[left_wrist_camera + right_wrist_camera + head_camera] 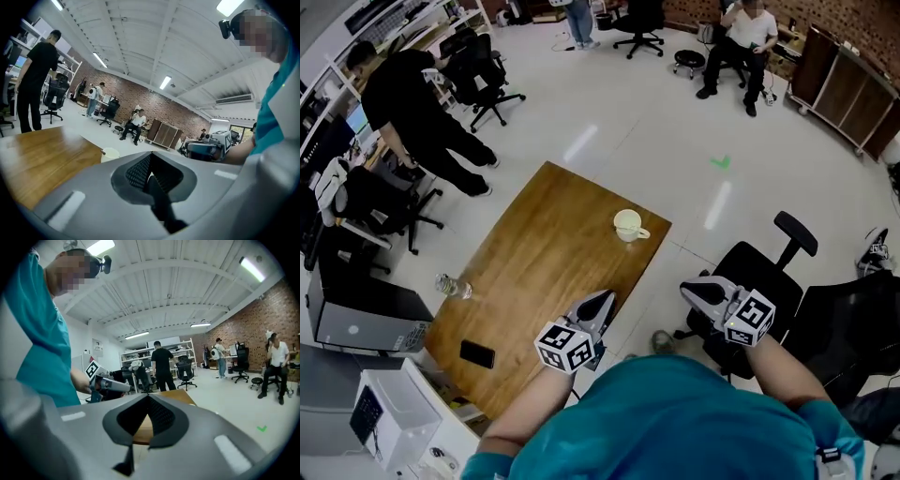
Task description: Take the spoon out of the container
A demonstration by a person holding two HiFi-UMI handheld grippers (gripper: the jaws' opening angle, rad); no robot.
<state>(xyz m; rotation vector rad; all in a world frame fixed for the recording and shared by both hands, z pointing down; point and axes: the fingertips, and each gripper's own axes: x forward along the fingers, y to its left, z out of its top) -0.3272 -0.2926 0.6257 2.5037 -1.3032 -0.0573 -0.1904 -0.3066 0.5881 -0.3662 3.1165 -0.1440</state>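
Wood-brown and long, the table fills the middle of the head view, set slantwise on a pale floor. A black office chair stands just off its right edge, under the right gripper.

Both grippers hover over the table's near end, well apart from each other and touching nothing. The left gripper has its jaws brought fully together at the tips, with nothing between them; its own view shows the same. The right gripper's jaws likewise meet at the tips and hold nothing; only the table top shows through the gap behind them.

The cream cup stands upright near the table's far right edge, well ahead of both grippers. Whether the spoon is in it is too small to tell.

A black phone lies flat at the near left corner, and a clear bottle lies at the left edge
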